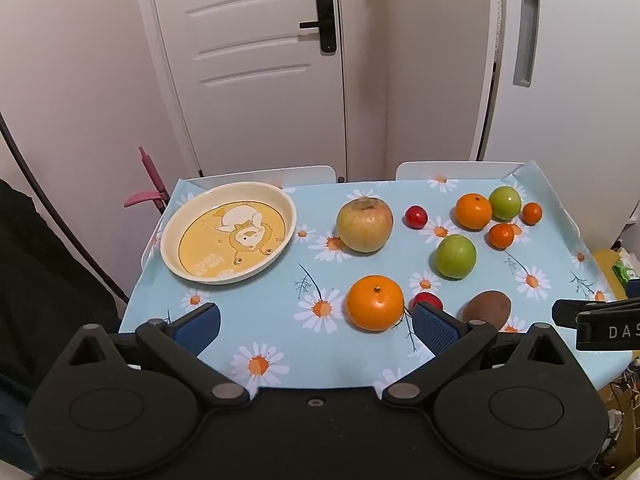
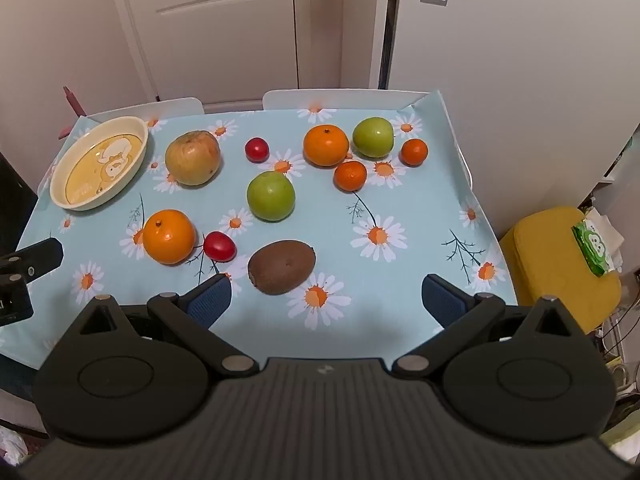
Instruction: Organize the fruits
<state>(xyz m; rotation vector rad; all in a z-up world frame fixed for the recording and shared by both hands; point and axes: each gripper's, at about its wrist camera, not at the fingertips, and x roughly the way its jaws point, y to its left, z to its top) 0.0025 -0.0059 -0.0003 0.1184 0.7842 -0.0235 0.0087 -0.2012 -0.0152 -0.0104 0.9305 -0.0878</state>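
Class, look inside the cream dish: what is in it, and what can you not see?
The cream dish holds no fruit; only its yellow cartoon print shows. Its near wall hides a thin strip of the floor in both views.

Four oranges (image 2: pixel 168 236), three apples (image 2: pixel 271 196), two tomatoes (image 2: pixel 219 246), one kiwi (image 2: pixel 281 266), one plate (image 2: pixel 60 200)

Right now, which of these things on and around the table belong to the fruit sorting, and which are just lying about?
For the job: yellow dish, big apple, two green apples, two large oranges, two small oranges, two red fruits, kiwi.

Lying about: yellow stool, green packet, pink handle, door.
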